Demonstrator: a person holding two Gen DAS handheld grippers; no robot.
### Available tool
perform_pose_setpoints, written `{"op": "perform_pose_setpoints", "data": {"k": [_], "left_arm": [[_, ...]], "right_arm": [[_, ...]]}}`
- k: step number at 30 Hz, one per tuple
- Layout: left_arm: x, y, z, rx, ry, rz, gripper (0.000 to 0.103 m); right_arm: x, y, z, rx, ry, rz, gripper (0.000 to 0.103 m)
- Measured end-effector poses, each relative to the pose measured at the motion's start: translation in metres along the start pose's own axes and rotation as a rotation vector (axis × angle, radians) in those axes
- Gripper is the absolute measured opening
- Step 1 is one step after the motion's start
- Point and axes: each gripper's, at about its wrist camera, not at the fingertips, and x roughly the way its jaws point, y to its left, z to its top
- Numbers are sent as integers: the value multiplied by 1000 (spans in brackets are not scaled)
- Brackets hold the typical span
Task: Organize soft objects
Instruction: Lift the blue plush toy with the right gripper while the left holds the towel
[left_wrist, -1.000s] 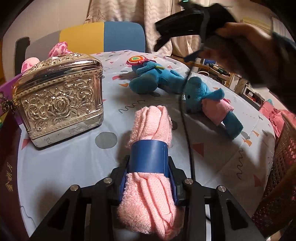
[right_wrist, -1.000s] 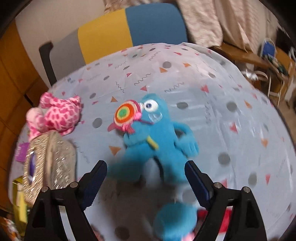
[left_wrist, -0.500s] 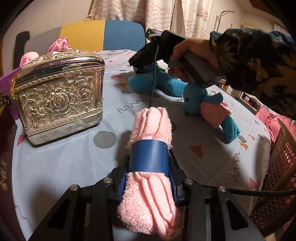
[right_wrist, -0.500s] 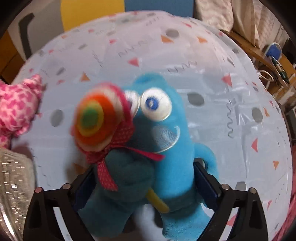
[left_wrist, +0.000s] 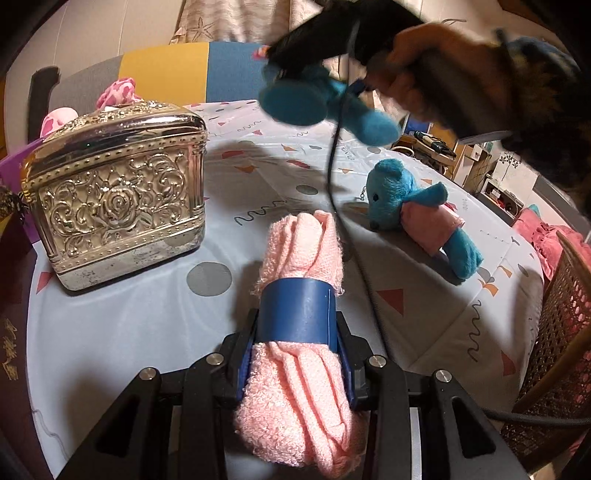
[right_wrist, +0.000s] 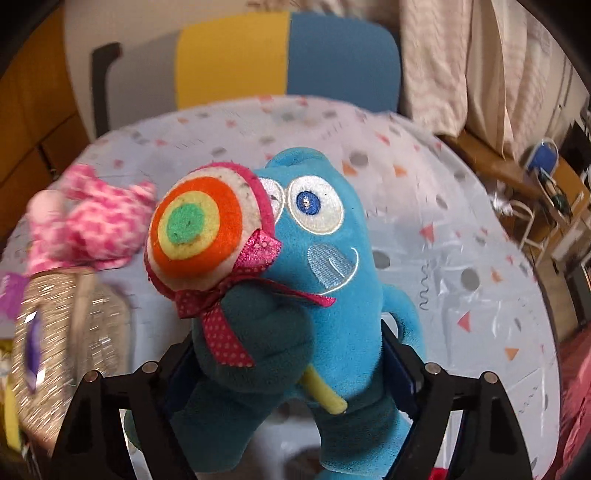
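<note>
My left tool (left_wrist: 297, 354) pinches the pink towel (left_wrist: 299, 332), my right tool (right_wrist: 291, 369) grips the blue monster (right_wrist: 325, 266) lifted off the tabletop (left_wrist: 129, 314), while the blue bear (left_wrist: 417, 218) near its right edge and the pink plush (right_wrist: 88, 221) at its far left edge lie unsorted.

- The round table (left_wrist: 122, 325) has a pale cloth with grey dots and coloured triangles.
- A silver ornate box (left_wrist: 114, 195) stands on its left part.
- A blue teddy bear (left_wrist: 417, 214) in pink clothes lies at the right.
- A pink spotted plush toy (right_wrist: 88, 221) lies behind the box.
</note>
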Motion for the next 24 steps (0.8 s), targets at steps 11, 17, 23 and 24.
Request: {"op": "perform_pose_setpoints", "data": {"k": [11, 17, 23, 24], "left_arm": [[-4, 3, 1, -24, 17, -15, 33], [-13, 5, 0, -47, 53, 14, 33], [-30, 9, -6, -84, 81, 31, 33], [-35, 9, -6, -82, 78, 37, 33]], "right_arm": [[-76, 12, -79, -73, -36, 117, 86], [-70, 22, -123, -76, 14, 162, 86], [-42, 28, -145, -73, 71, 175, 86], [-37, 31, -148, -88, 83, 163, 86]]}}
